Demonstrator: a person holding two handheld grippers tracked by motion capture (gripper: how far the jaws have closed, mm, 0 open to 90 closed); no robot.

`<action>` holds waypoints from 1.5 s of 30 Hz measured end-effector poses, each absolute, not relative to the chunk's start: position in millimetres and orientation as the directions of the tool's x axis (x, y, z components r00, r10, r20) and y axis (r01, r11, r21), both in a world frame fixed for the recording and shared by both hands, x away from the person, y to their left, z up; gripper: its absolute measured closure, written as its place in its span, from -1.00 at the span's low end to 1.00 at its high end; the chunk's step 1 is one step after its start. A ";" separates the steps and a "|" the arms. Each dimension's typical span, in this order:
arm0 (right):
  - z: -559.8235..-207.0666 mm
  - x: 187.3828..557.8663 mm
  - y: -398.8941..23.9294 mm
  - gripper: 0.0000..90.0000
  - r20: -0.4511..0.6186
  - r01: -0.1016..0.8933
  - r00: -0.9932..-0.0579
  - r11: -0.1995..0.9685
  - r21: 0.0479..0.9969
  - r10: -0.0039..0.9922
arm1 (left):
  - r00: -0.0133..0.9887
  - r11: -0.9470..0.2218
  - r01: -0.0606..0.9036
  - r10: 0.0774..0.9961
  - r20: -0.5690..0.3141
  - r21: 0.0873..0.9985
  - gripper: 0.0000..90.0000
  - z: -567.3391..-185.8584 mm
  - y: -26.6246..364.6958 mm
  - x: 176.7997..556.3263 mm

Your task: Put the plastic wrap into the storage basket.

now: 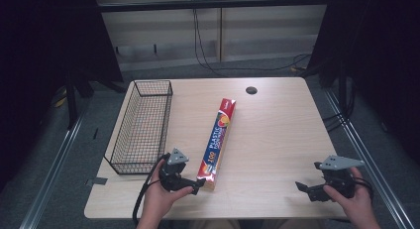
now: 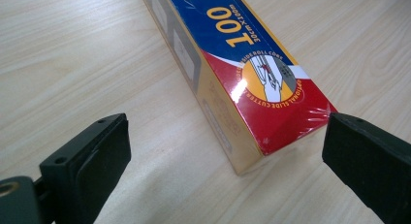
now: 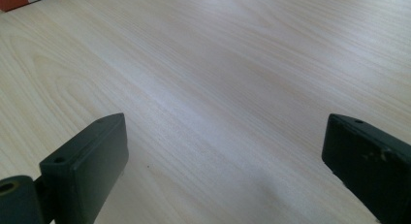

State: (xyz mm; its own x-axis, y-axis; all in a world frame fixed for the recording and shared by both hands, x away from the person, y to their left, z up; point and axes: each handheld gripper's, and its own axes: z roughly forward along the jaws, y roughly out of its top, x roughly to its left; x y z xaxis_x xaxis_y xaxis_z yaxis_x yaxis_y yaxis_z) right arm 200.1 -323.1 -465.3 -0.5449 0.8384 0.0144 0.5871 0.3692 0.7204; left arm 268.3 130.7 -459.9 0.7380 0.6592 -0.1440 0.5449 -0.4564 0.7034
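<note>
i am at the approach step, my left gripper (image 1: 199, 183) with jaws wide at the near end of the plastic wrap box (image 1: 218, 142) lying beside the wire basket (image 1: 141, 124), so next i must advance and close on it.

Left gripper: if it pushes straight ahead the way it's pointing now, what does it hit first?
Probably the near end of the plastic wrap box. The left gripper has its jaws open, and the box's red end corner lies just ahead between them, nearer the right one. No contact yet as far as the left gripper view shows.
</note>
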 end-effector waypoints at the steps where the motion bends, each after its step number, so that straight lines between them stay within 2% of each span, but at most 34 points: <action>1: -465.7 200.6 -323.5 -0.94 0.015 0.581 -0.547 0.367 0.726 0.837 | 0.735 -0.457 0.549 0.663 -0.144 0.700 -0.92 -459.4 130.4 269.2; 14: -466.7 202.6 -324.7 -0.94 0.029 0.586 -0.514 0.326 0.742 0.858 | 0.730 -0.450 0.568 0.662 -0.170 0.689 -0.91 -449.4 117.3 285.8; 31: -463.7 203.0 -316.9 -0.94 0.006 0.567 -0.533 0.352 0.744 0.846 | 0.675 -0.391 0.630 0.704 -0.223 0.671 -0.91 -439.7 98.7 310.2; 38: -461.2 201.2 -319.8 -0.94 0.023 0.573 -0.504 0.314 0.757 0.863 | 0.660 -0.383 0.645 0.715 -0.230 0.661 -0.91 -436.6 91.4 322.5; 45: -461.1 203.1 -315.8 -0.94 0.027 0.570 -0.520 0.323 0.756 0.854 | 0.650 -0.383 0.656 0.724 -0.229 0.650 -0.91 -433.2 81.5 331.6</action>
State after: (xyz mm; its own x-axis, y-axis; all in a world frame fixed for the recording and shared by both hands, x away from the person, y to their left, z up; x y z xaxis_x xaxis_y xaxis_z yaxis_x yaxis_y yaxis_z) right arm 203.1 -315.8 -461.1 -0.5195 0.8540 0.0267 0.5698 0.3229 0.7557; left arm 331.6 81.5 -433.2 0.6502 0.7244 -0.2291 0.6559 -0.3830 0.6504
